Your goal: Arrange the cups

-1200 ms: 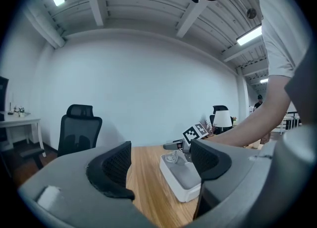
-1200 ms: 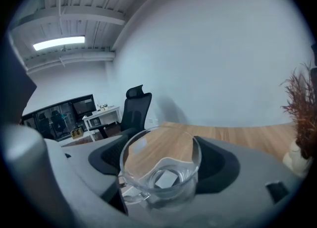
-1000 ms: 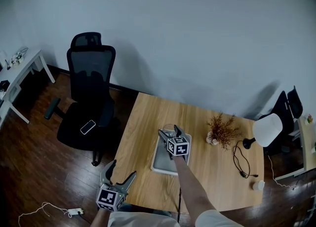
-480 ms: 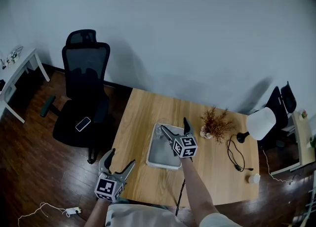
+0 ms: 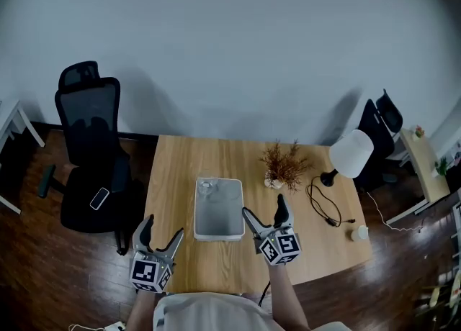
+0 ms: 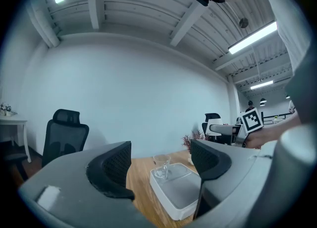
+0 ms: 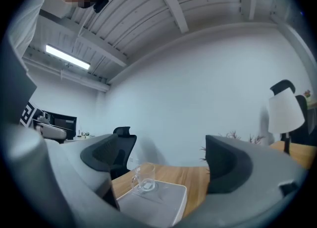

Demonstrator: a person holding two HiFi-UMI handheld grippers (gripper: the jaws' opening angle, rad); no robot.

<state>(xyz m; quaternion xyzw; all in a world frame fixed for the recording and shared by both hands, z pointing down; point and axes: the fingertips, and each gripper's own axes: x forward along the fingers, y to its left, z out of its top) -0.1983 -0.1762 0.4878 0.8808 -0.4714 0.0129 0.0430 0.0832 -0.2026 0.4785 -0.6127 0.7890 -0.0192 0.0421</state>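
Note:
A clear glass cup with a handle stands upright in the far left corner of a white tray on the wooden table. My right gripper hovers over the table's near side, just right of the tray. Its jaws stand wide and are closing, with nothing between them. My left gripper is open and empty at the near left edge. From the left gripper, the cup and tray lie well ahead. The right gripper view also shows the cup on the tray, apart from the jaws.
A dried plant, a white desk lamp and a black cable occupy the table's right part. A small white object sits near the right corner. A black office chair carrying a phone stands to the left.
My right gripper let go of the glass cup in the tray, opened wide and drew back to the near side. The left gripper rose slightly.

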